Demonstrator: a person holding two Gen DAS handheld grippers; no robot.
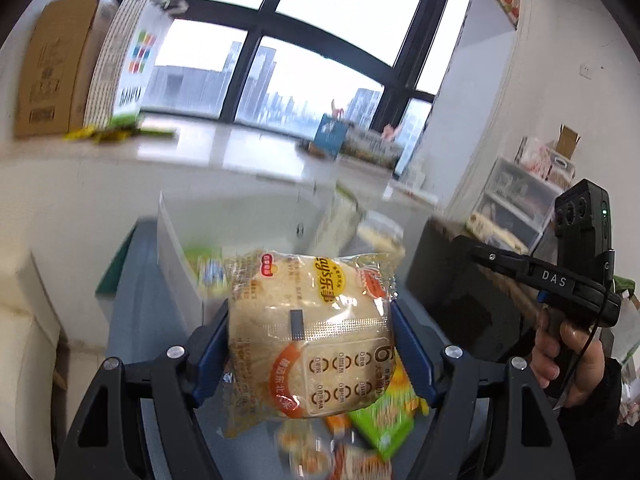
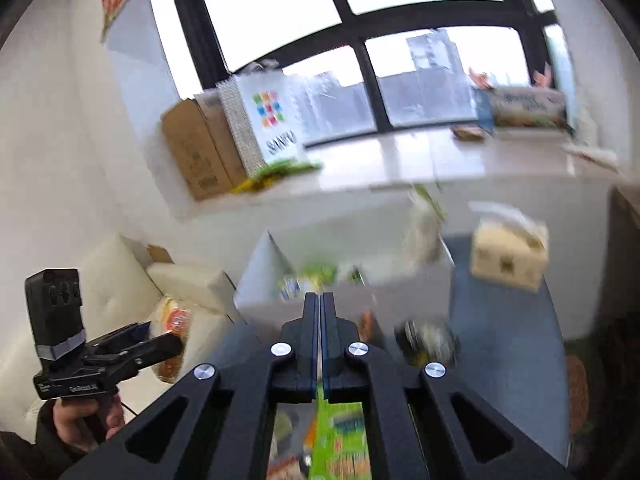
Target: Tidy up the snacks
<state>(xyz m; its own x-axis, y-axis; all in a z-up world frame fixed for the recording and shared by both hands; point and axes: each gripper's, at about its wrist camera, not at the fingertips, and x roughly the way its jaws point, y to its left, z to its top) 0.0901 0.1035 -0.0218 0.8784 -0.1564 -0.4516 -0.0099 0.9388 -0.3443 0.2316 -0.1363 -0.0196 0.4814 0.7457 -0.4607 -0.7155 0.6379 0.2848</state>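
Observation:
My left gripper [image 1: 310,332] is shut on a clear-wrapped pale rice cake pack [image 1: 308,332] with orange labels, held up above the blue-grey table [image 1: 132,320]. The same pack shows in the right wrist view [image 2: 174,332] between the left gripper's fingers. My right gripper [image 2: 320,304] is shut and empty, its fingers pressed together; it also shows in the left wrist view [image 1: 480,258] at the right. A clear storage bin [image 1: 180,252] holding a green snack [image 1: 206,268] stands just beyond the pack. Loose snacks, among them a green packet [image 1: 382,424], lie on the table below.
A cream tissue box [image 2: 508,256] and a dark round snack [image 2: 426,340] sit on the table. A white sofa [image 2: 120,280] is at the left. The window ledge carries cardboard boxes [image 2: 196,148] and a bag. Drawer units [image 1: 516,204] stand at the right.

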